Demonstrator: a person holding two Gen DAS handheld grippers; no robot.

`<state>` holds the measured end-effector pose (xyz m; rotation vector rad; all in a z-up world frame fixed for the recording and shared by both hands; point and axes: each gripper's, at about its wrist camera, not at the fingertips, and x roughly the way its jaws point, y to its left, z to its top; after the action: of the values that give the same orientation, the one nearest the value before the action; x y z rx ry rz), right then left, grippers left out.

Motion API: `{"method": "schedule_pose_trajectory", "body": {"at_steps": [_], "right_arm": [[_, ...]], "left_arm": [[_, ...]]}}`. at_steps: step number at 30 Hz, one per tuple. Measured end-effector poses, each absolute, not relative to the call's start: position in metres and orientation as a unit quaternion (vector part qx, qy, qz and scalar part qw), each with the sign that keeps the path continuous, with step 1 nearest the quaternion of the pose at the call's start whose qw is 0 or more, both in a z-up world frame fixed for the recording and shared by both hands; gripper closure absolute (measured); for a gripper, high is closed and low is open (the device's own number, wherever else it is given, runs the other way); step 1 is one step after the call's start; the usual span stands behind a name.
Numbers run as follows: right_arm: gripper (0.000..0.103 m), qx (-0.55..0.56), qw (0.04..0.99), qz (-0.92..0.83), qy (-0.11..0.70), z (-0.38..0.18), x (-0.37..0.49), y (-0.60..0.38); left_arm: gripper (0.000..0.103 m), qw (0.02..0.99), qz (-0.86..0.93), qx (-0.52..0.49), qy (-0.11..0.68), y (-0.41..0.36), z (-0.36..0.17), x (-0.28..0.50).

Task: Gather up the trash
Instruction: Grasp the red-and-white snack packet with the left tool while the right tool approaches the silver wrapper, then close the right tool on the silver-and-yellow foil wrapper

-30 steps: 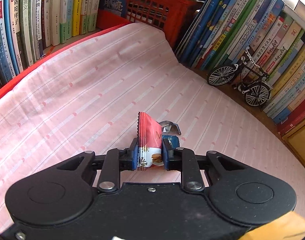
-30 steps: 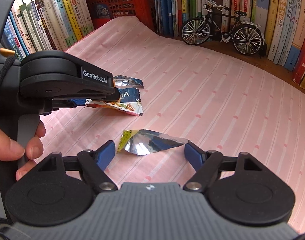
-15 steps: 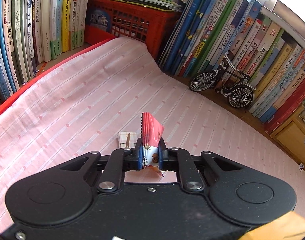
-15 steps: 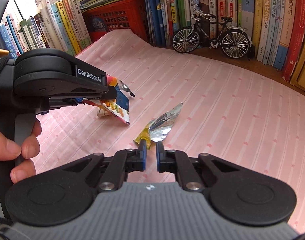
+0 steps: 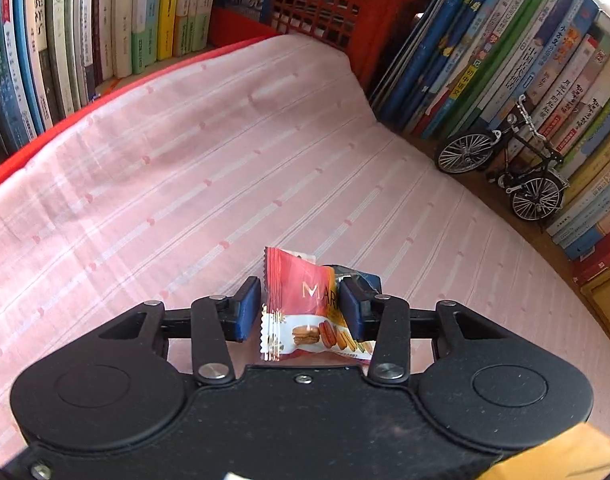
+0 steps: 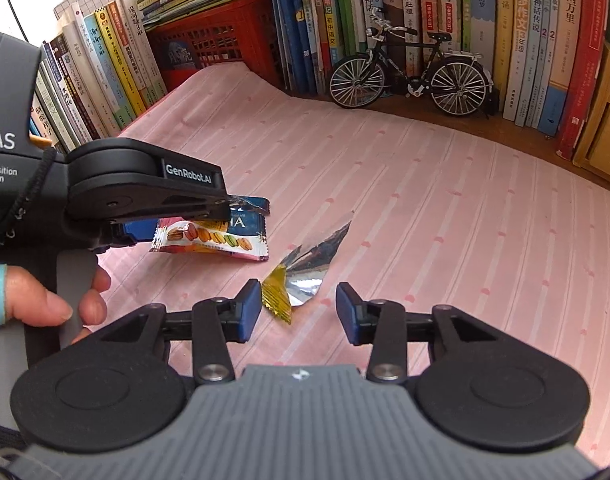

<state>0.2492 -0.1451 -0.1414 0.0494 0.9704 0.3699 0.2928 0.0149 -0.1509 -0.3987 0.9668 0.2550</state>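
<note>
Red macaron wrapper (image 5: 305, 312) stands upright; torn silver-yellow wrapper (image 6: 305, 272) lies flat nearby.

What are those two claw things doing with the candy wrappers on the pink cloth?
A person is picking up trash with a claw tool in each hand. The left gripper has a red macaron wrapper between its fingers, and its jaws are opening, so the wrapper looks loose and not squeezed. The right gripper is opening too, around a torn silver and yellow wrapper that lies on the pink cloth. A blue wrapper sits beside the red one.
</note>
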Motion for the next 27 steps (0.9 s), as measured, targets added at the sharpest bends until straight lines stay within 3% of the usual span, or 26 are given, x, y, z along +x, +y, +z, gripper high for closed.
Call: {"method": "schedule_pose_trajectory", "body": {"at_steps": [2,4,7,9,27], "right_arm": [[0.045,0.018,0.867,0.180,0.464,-0.144,0.252,-0.141],[0.048,0.018,0.865,0.183,0.466,-0.148,0.254,-0.138],[0.077,0.018,0.864,0.184,0.468,-0.151,0.255,-0.137],[0.087,0.025,0.862,0.188,0.470,-0.151,0.254,-0.139],[0.093,0.063,0.866,0.168,0.467,-0.127,0.222,-0.167]], "left_arm": [[0.078,0.861,0.115,-0.189,0.457,0.014,-0.151,0.294],[0.081,0.863,0.110,-0.192,0.454,0.013,-0.151,0.292],[0.083,0.868,0.101,-0.181,0.452,0.010,-0.148,0.290],[0.083,0.870,0.097,-0.176,0.450,0.008,-0.145,0.288],[0.084,0.887,0.095,-0.160,0.423,0.005,-0.094,0.234]]}}
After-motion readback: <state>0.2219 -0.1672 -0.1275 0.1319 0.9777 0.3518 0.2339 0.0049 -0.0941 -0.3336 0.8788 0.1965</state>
